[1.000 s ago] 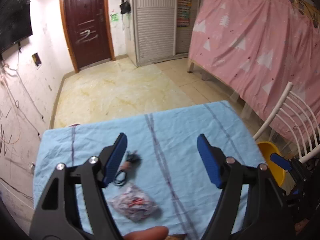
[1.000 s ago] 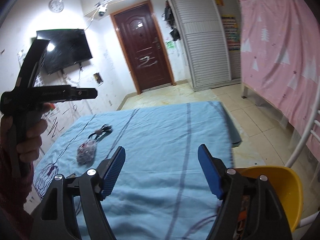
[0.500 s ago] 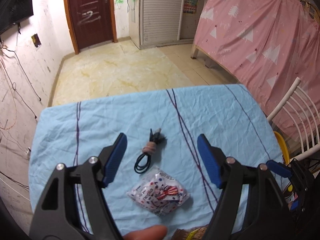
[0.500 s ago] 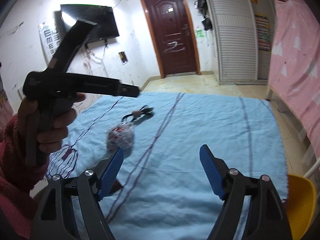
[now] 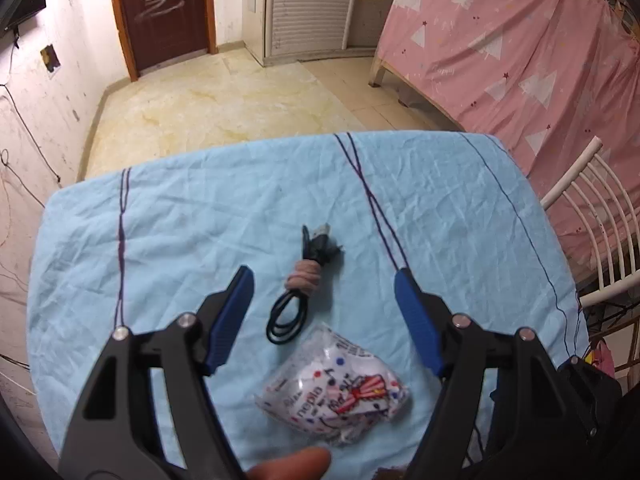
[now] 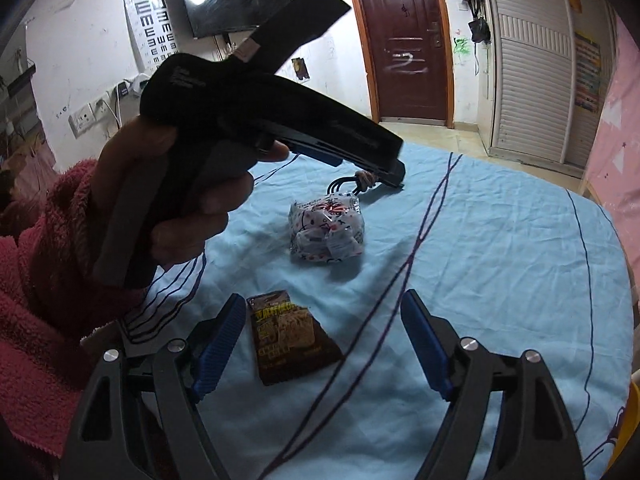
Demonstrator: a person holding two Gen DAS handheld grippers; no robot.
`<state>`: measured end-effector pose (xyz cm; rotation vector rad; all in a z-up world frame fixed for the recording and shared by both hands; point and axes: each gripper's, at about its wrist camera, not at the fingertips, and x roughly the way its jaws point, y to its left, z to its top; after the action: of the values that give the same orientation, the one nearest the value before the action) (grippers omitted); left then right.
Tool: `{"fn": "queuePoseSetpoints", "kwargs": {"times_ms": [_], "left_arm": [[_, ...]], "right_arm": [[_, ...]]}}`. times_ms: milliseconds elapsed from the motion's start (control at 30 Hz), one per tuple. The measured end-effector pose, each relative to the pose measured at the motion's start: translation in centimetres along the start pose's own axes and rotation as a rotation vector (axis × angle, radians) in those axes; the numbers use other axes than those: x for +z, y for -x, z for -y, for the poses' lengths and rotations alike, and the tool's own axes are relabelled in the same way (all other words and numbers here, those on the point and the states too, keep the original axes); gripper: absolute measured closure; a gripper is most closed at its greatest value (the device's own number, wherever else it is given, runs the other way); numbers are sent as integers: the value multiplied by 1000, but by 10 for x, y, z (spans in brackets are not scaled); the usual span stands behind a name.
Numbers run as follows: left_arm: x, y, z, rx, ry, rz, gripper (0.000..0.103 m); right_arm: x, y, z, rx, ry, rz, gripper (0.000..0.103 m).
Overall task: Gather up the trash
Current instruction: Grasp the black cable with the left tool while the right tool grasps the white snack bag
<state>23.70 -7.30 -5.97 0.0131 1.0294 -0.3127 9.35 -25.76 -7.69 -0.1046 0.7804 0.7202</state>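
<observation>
Left tongs [image 5: 324, 296]: jaws spread wide, nothing held, poised above the worktop [image 5: 180, 216] with the crumpled printed wrapper [image 5: 334, 390] lying low between the blue pads and a bundled black cable [image 5: 300, 292] just beyond it. Right tongs [image 6: 322, 344]: likewise wide and empty, held over the near part of the worktop, with a flat brown snack packet [image 6: 290, 336] lying between the pads, nearer the left one. The printed wrapper is seen from this side further out, with the cable just behind it, part-hidden by the left tool. The left hand [image 6: 176, 200], in a pink fleece sleeve, is seen gripping that tool's handle. A blue sheet with dark stripes covers the worktop; a yellow bin [image 6: 632, 416] shows at the right edge only, beside a white chair [image 5: 592, 220]. Risks, as judged: the wrapper is puffy and slick, so a shallow closure could squeeze it out sideways; the cable lies near enough to be pinched along with it; loose cloth could be caught under a low pad. Changes noted: compared with half a second ago, the left tongs have advanced so the wrapper sits closer beneath them, and the right view has swung down and left, bringing the brown packet into sight and the left tool much closer.
</observation>
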Motion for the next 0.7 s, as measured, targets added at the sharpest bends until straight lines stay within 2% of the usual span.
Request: {"fn": "queuePoseSetpoints", "kwargs": {"times_ms": [100,267,333,367,433,500,700], "left_arm": [[1,-8,-2,-5,-4,-22,34],[3,-23,-6,-6,0,-65,47],[3,-23,-6,-2,-12,-57,51],[3,-23,-7,-4,-13,-55,55],[4,-23,-6,1,-22,-53,72],[4,-24,-7,7,-37,-54,78],[7,-23,-15,-13,-47,-59,82]], "right_arm": [[10,-7,-2,-15,13,-12,30],[26,-27,-11,-21,58,-45,28],[33,-39,-15,-21,76,-59,28],[36,-44,-17,-20,85,-68,27],[42,-53,-21,-29,101,-81,27],[46,-60,-23,-32,112,-91,27],[55,-78,-20,-57,107,-123,27]]}}
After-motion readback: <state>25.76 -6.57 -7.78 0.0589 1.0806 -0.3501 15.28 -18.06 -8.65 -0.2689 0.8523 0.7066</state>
